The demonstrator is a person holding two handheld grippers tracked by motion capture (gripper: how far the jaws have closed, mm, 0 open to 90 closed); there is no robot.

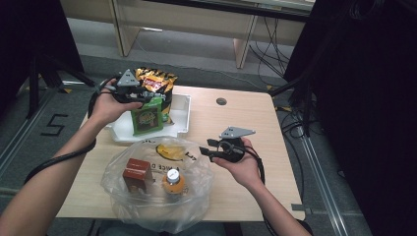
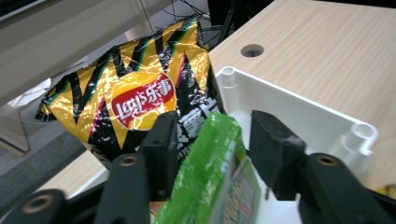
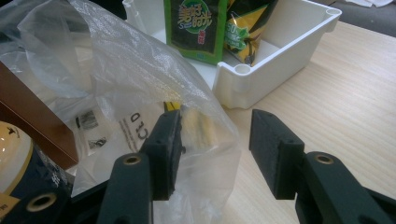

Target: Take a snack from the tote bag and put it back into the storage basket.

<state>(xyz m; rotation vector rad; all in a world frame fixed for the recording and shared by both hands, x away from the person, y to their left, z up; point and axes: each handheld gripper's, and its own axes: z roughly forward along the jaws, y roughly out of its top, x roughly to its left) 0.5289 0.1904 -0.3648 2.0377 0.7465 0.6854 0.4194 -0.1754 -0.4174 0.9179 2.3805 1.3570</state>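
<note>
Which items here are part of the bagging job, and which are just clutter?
In the job:
- green snack packet, between the left gripper jaws
- clear plastic bag, rim at the right gripper
- white tray
- yellow-black chip bag in the tray
- brown box and orange bottle, inside the bag

Lying about:
- cables on the floor
- table's cable hole

Light wood-grain table (image 1: 255, 123) with a round cable hole (image 1: 221, 101) near the far edge. Grey floor (image 1: 196, 51) beyond it, a white "5" (image 1: 53, 125) marked on the floor at left. Pale wooden furniture legs (image 1: 123, 29) and panels stand at the back, loose black cables (image 1: 268, 42) under them. Black curtain (image 1: 364, 98) hangs on the right, dark tripod legs (image 1: 37, 78) on the left. Metal floor rail (image 1: 319, 187) runs along the right side. Dim, even indoor light.
</note>
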